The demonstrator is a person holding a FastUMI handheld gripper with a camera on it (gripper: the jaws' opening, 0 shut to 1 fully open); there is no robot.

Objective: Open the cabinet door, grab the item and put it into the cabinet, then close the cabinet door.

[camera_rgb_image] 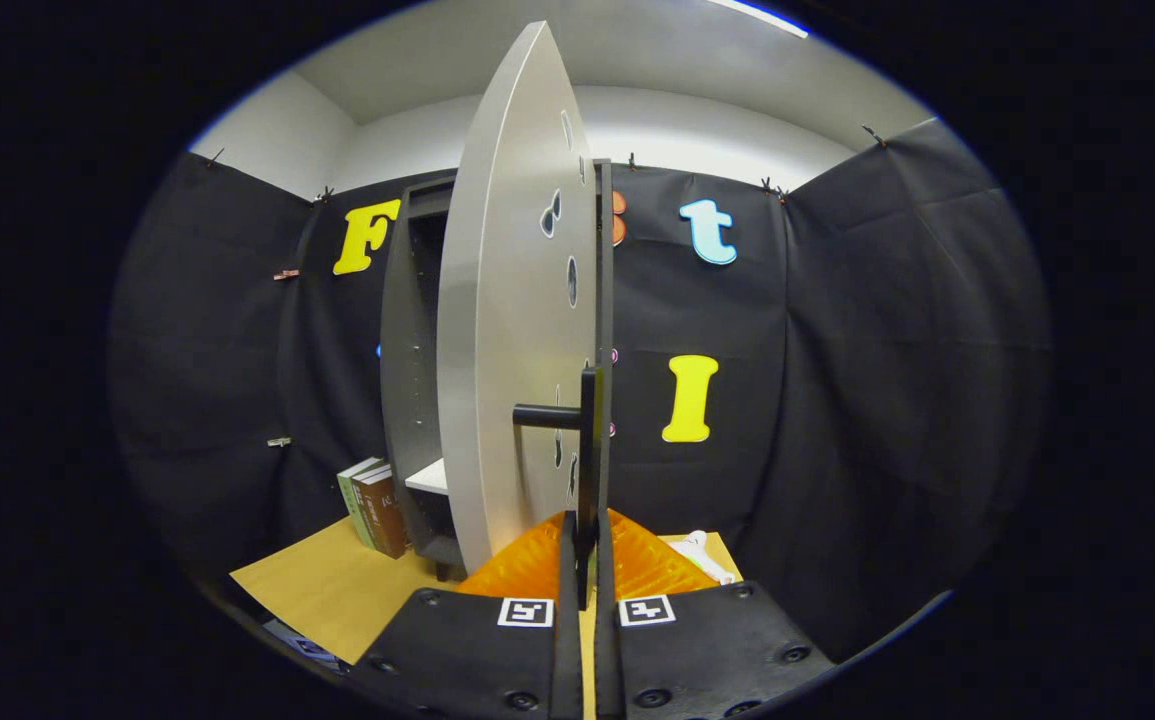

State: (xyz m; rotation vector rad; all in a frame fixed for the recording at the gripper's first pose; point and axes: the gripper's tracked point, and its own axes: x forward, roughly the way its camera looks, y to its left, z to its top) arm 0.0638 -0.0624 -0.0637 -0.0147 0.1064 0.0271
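jaws: the gripper is closed down to a thin slit on the lower end of the handle, both fingers squeezing it, low in the middle of the frame.
handle: a dark vertical bar, long axis straight up and down, with a short peg tying it to the door. It rises right out of the jaws.
door: the pale door is swung wide and seen nearly edge-on, centre of frame. I'd say the opening step is about done.
cabinet: dark cabinet sits left of the door and beyond the jaws, interior open, with a light shelf low inside.
item: looks like the whitish thing on the tabletop, lower right, just right of the fingers. Too small to tell what it is.
the key bit: item is on the right, cabinet opening is on the left, and the open door stands between them. So the carry probably has to go around the door's free edge.
other stuff: books stand upright by the cabinet's left foot, lower left. Not in the way, I think.
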